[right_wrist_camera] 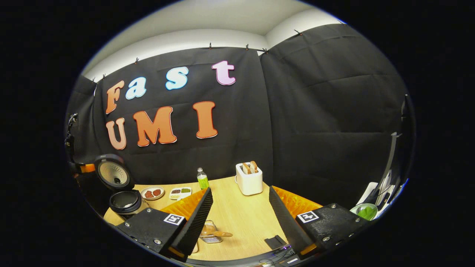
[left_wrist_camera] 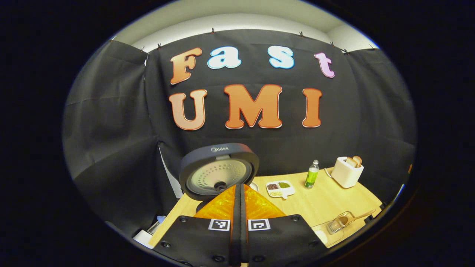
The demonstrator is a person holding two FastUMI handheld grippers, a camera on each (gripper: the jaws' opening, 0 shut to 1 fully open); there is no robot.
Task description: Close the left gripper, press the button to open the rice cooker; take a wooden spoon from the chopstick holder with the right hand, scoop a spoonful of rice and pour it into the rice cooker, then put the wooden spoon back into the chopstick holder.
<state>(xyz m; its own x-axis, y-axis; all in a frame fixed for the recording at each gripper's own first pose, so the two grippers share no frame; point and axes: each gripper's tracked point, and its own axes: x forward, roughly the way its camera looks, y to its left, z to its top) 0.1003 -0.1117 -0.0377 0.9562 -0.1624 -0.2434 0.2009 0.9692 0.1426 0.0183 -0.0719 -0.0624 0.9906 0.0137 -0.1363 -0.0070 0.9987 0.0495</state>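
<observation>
This is a staged recording booth done up as a kitchen corner, not a real home. Black cloth [right_wrist_camera: 315, 111] hangs clipped from a line as the walls, plain white room wall and ceiling showing above it. Ahead of the fingers a pale wooden table [right_wrist_camera: 237, 211] carries kitchen things: an open rice cooker [right_wrist_camera: 124, 202], a toaster [right_wrist_camera: 249, 180] holding bread, a green bottle [right_wrist_camera: 202, 180], and small sectioned dishes [left_wrist_camera: 280, 188] of grains.
</observation>
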